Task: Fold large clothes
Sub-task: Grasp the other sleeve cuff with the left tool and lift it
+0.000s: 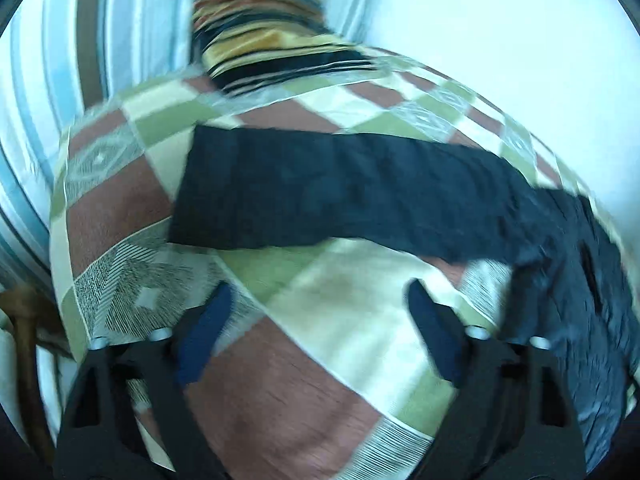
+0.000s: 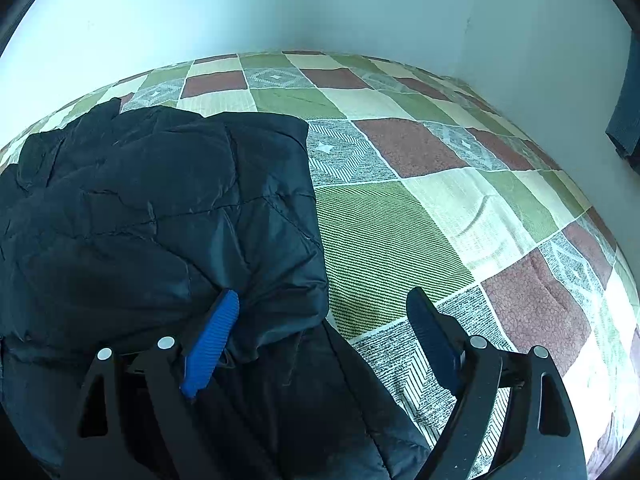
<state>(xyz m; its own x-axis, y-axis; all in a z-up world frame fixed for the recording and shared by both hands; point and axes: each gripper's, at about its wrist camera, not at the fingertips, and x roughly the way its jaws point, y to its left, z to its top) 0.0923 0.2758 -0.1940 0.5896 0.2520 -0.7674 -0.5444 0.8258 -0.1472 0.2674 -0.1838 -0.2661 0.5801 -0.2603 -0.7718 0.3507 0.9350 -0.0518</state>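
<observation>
A dark navy puffer jacket [image 2: 160,216] lies on a checked bedspread [image 2: 440,184]. In the left wrist view one long sleeve [image 1: 340,196] stretches flat across the bed, with the jacket body bunched at the right [image 1: 592,292]. My left gripper [image 1: 320,320] is open and empty above the bare bedspread [image 1: 280,380], just short of the sleeve. My right gripper [image 2: 324,320] is open over the jacket's right edge; its left finger [image 2: 212,340] rests against the folded fabric, its right finger [image 2: 432,344] is over the bedspread.
A striped pillow [image 1: 260,20] and a blue-striped cloth [image 1: 52,80] lie at the head of the bed. A white wall [image 2: 320,8] runs along the bed's far side. A dark cloth [image 2: 628,112] hangs at the right. A wooden piece [image 1: 24,340] is at the lower left.
</observation>
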